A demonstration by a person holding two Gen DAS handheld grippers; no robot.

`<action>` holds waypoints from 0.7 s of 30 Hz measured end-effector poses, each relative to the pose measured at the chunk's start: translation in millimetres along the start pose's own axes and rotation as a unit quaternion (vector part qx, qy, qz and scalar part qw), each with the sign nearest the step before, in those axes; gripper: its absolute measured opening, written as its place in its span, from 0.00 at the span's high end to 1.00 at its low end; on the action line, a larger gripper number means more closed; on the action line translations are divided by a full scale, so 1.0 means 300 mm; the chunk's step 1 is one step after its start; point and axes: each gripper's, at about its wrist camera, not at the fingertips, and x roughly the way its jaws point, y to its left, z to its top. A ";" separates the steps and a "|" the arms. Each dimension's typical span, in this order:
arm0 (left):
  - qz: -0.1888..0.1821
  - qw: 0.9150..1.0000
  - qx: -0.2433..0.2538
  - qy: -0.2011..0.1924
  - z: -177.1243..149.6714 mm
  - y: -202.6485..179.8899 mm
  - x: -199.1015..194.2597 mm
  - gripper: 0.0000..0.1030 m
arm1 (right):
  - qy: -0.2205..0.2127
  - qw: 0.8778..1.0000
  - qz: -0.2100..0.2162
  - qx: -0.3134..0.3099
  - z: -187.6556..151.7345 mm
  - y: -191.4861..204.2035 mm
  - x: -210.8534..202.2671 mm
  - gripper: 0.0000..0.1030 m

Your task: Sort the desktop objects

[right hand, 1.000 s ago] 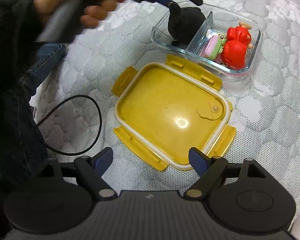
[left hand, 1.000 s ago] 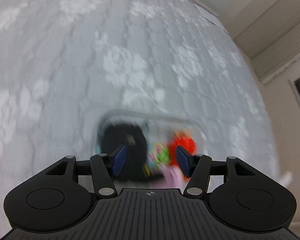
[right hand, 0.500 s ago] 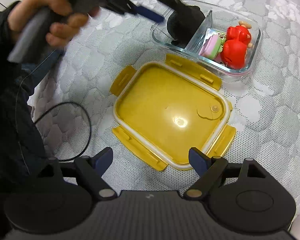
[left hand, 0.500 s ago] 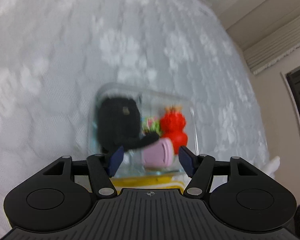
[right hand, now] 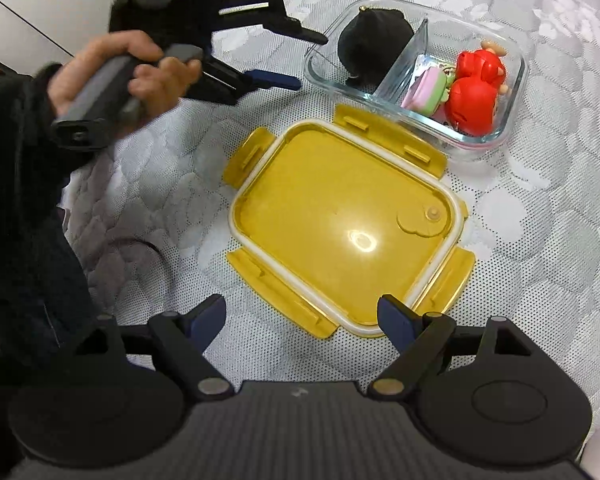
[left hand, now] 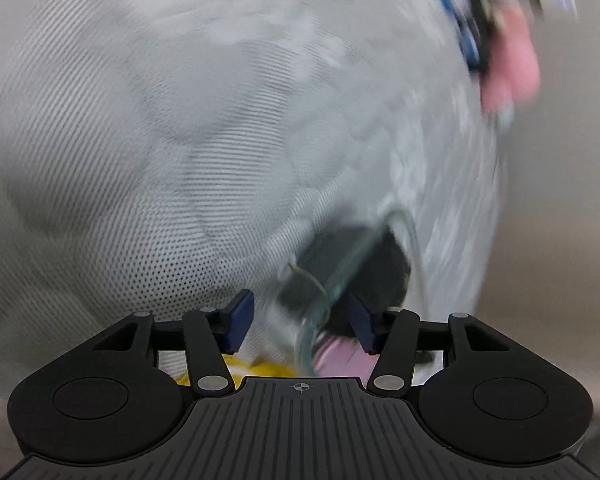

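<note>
Both tools spread, empty; yellow lid (right hand: 346, 226) lies on grey patterned quilt (right hand: 540, 240)

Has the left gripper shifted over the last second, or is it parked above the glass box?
Yes. In the right wrist view the left gripper has swung down and left, off the glass box to its left edge.

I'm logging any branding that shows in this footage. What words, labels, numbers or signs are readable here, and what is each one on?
White lettering along the top of the left gripper, seen from the right wrist: a brand-like word, too small and skewed to read reliably.
Small round crosshair mark on the left gripper's body: a symbol, no text.
Yellow lid, glass container and toys: no writing visible.
</note>
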 end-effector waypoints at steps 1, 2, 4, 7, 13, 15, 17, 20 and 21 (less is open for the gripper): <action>-0.022 0.999 -0.030 -0.016 0.000 0.029 0.002 0.46 | 0.001 1.000 0.001 -0.001 0.000 0.001 0.002 0.18; -0.044 0.997 -0.059 -0.032 -0.001 0.057 0.003 0.46 | 0.003 1.000 0.001 -0.001 -0.001 0.002 0.005 0.18; -0.086 0.989 -0.111 -0.049 -0.002 0.105 0.018 0.45 | 0.007 1.000 0.001 -0.001 -0.003 0.001 0.011 0.18; -0.125 0.977 -0.173 -0.027 0.000 0.155 0.080 0.46 | 0.014 1.000 -0.003 0.004 -0.002 -0.003 0.025 0.18; -0.185 0.963 -0.195 -0.011 0.043 0.157 0.116 0.81 | -0.035 0.999 0.010 0.033 0.021 -0.028 -0.018 0.19; -0.207 0.959 -0.191 -0.004 0.055 0.143 0.108 0.82 | -0.035 0.998 0.027 0.049 0.030 -0.040 -0.023 0.19; -0.219 0.960 -0.174 -0.002 0.061 0.119 0.095 0.83 | -0.040 0.998 0.029 0.042 0.033 -0.031 -0.024 0.19; -0.219 0.967 -0.133 0.014 0.062 0.061 0.087 0.84 | -0.061 0.998 0.031 -0.004 0.035 0.026 -0.045 0.19; -0.218 0.968 -0.121 0.017 0.061 0.044 0.087 0.84 | -0.073 0.997 0.031 -0.025 0.034 0.051 -0.058 0.19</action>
